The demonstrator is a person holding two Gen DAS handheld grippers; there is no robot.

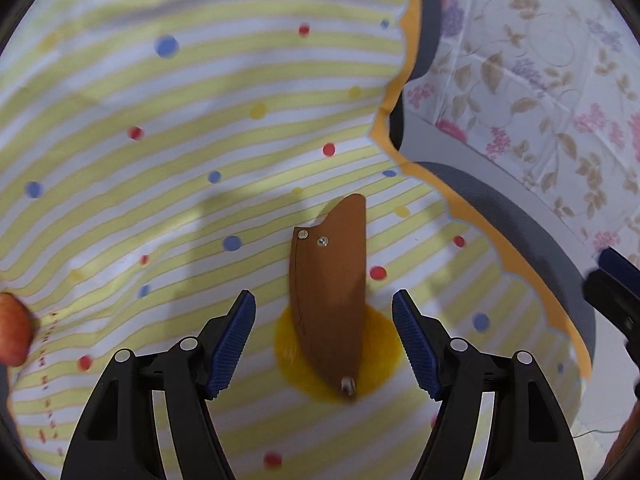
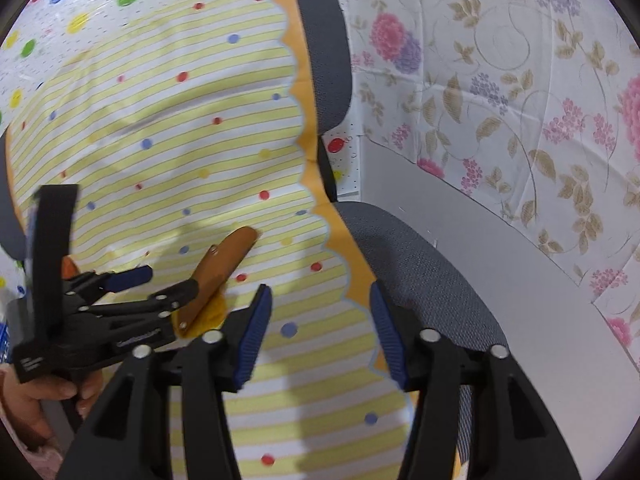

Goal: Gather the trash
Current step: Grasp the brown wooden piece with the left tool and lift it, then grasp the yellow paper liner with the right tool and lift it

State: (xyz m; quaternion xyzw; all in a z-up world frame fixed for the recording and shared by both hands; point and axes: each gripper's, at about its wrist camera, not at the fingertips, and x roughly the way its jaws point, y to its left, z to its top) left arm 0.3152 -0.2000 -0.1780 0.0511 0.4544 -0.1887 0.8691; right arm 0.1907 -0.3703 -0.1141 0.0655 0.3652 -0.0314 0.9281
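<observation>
Your left hand-held gripper (image 1: 324, 344) hangs over the chair seat with its jaws spread wide apart, one blue pad on each side of the brown wooden brush (image 1: 330, 292). Neither pad touches it; a gap shows on both sides. The brush lies on the striped cloth (image 1: 160, 152) with its flat wooden back up, long axis running away from you along the line of the fingers, two small screws near its far end and a metal stud at the near end. A tuft of yellow bristles (image 1: 384, 352) spreads out from under its near half.

From the right wrist view, your left hand (image 2: 44, 400) grips the tool's handle at the lower left, fingers wrapped around it, the tool angled in from the left toward the brush (image 2: 224, 268). The left hand-held gripper (image 2: 160, 280) sits low over the brush, its near finger crossing the wooden back.

Your right hand-held gripper (image 2: 318, 332) is also spread apart and holds nothing. It hovers just to the right of the brush, over the cloth's scalloped orange border (image 2: 352, 280), where the grey chair seat (image 2: 432, 280) shows beyond.

A reddish rounded object (image 1: 12, 332) sits at the far left edge of the left wrist view; what it is, you cannot tell. A floral cloth (image 2: 520, 100) hangs to the right of the chair.
</observation>
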